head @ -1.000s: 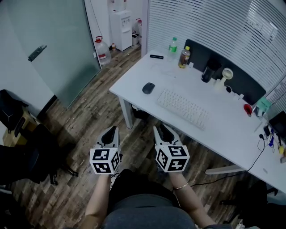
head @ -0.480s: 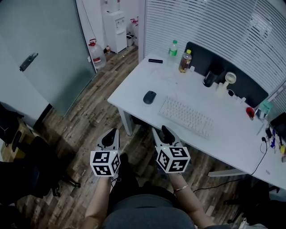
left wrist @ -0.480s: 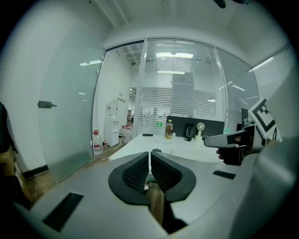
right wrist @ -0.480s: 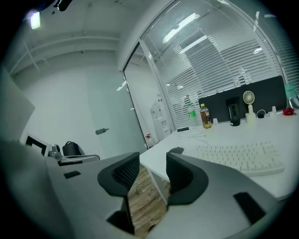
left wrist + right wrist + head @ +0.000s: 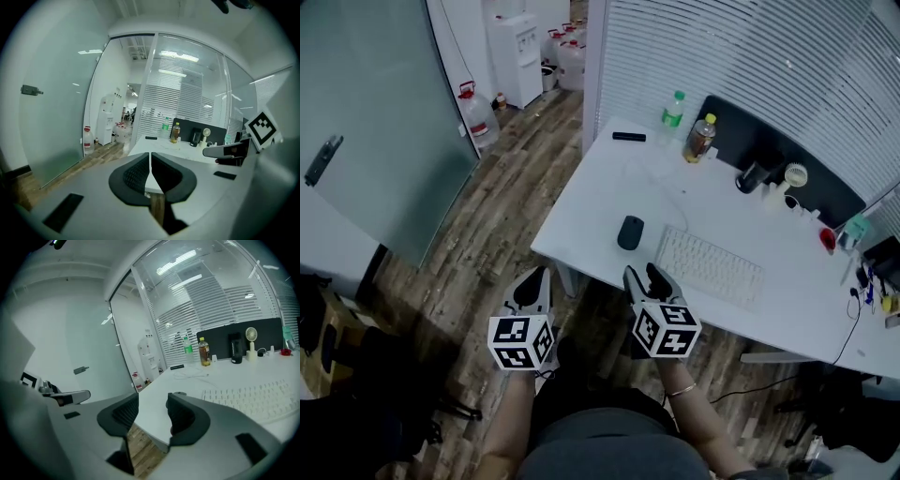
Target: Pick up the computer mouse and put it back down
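Observation:
The dark computer mouse [image 5: 630, 232] lies near the front left of the white desk [image 5: 591, 211], just left of the white keyboard [image 5: 710, 267]. My right gripper [image 5: 642, 274] hovers at the desk's front edge, a little short of the mouse. Its jaws are opening, with nothing between them. In the right gripper view [image 5: 152, 401], only the top of the mouse [image 5: 178, 393] peeks over the right jaw. My left gripper [image 5: 532, 274] hangs over the wooden floor to the left of the desk, and the left gripper view [image 5: 150, 159] shows its jaws together and empty.
At the back of the desk stand a green bottle [image 5: 673, 111], an amber bottle [image 5: 700, 138], a black cup [image 5: 753, 176] and a small fan [image 5: 794, 176]. A black remote [image 5: 628, 137] lies at the far left. A water dispenser [image 5: 516, 47] and jugs [image 5: 469, 112] stand beyond.
The person has walked up to the desk, so both grippers are now closer to its front edge and the mouse. The right gripper's jaws have spread apart.

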Motion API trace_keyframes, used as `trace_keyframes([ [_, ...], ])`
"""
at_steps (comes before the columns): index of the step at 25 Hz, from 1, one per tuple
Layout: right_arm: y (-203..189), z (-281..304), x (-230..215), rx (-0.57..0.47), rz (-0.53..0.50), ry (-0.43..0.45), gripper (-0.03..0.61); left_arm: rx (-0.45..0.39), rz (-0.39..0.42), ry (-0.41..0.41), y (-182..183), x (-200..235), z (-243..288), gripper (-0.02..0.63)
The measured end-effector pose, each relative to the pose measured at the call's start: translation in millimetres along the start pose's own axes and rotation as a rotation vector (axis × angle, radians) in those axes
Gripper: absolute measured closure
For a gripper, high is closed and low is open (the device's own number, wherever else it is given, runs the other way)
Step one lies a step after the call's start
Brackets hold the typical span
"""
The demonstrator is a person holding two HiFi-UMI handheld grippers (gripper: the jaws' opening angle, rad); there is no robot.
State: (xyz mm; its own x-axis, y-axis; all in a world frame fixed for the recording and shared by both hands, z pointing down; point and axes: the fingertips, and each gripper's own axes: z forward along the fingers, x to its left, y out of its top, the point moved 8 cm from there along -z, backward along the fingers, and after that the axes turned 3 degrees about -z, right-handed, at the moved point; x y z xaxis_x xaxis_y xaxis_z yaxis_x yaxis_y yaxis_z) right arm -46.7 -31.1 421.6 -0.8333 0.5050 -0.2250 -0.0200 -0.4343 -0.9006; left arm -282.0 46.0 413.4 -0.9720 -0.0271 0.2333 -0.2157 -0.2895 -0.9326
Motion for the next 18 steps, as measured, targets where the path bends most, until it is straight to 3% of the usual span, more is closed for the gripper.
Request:
trace_keyframes([
  [10, 8, 58, 19, 0.035, 0.015, -0.156, 0.394, 0.046, 0.036, -0.126, 25, 52, 51, 0.581],
  [18, 7, 71, 14, 0.049, 0.028, -0.248, 0.383, 0.097, 0.038, -0.200, 19, 53, 77, 0.581],
])
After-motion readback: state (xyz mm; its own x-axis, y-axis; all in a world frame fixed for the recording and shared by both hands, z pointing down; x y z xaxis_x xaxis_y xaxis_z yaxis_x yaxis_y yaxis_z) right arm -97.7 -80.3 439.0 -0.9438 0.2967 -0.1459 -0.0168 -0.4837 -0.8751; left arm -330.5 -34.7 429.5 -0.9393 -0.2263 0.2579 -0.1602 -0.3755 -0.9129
